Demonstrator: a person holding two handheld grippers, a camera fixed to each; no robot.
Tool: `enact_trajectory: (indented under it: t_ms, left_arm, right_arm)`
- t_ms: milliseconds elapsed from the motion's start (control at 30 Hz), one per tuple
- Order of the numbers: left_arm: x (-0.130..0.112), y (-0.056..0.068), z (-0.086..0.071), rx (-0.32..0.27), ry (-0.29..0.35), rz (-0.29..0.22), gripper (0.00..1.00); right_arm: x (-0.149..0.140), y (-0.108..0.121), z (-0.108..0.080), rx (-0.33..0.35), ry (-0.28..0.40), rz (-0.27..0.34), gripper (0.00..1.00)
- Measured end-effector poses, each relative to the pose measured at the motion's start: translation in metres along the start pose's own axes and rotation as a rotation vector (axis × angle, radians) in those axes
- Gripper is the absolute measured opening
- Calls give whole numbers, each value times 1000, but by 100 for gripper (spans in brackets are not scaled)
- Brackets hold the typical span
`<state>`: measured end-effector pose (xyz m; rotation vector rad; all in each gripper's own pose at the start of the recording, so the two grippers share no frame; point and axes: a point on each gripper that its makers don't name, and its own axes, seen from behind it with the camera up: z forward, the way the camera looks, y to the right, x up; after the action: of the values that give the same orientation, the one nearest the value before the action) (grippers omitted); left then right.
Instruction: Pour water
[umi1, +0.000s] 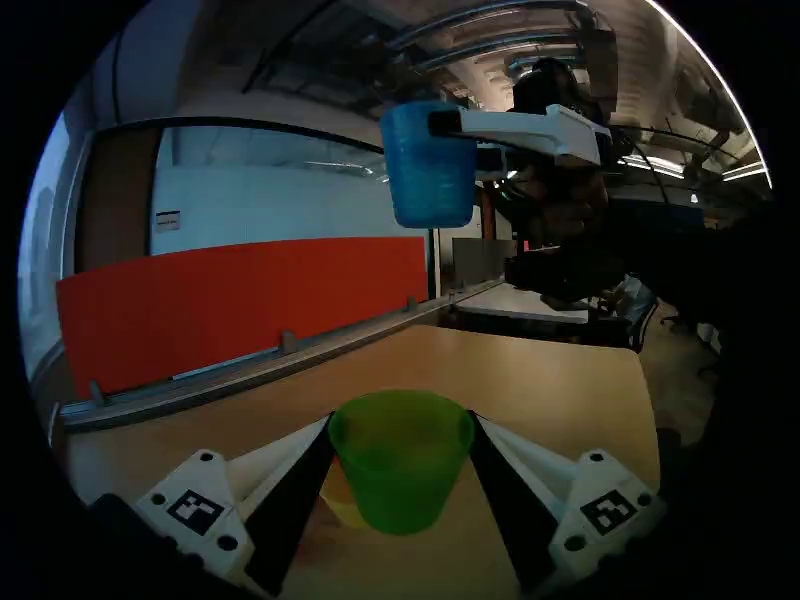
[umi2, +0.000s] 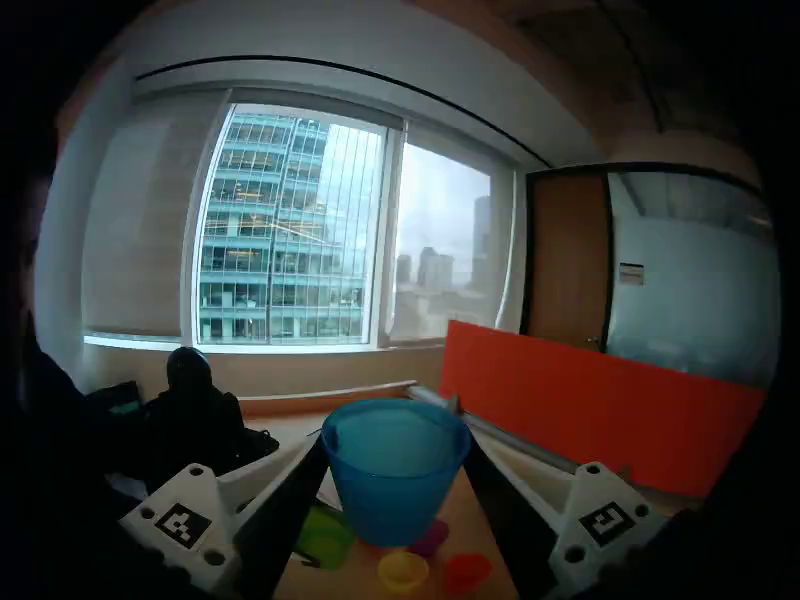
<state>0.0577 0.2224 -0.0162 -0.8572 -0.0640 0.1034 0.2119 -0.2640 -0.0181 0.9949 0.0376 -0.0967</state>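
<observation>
My left gripper (umi1: 400, 430) clenched a green cup (umi1: 402, 485) at the bottom centre of the left gripper view; my right gripper (umi2: 395, 445) gripped a blue cup (umi1: 428, 170), held high at that view's upper centre.

Upright green cup (umi1: 402, 470); blue cup (umi1: 428, 165) aloft

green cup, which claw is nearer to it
Left. The left claw grips the green cup itself; the right claw is raised above and beyond it, holding the blue cup.
</observation>
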Motion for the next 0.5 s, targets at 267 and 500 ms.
enact_trajectory:
  t_ms: [267,500]
  left_arm:
    - [-11,-7,-6,20,-31,-5,88]
    - [-17,-16,-13,42,-54,-9,88]
  right_arm:
    - [-15,13,-13,-26,-8,18,93]
    - [-32,29,-30,-69,-26,9,94]
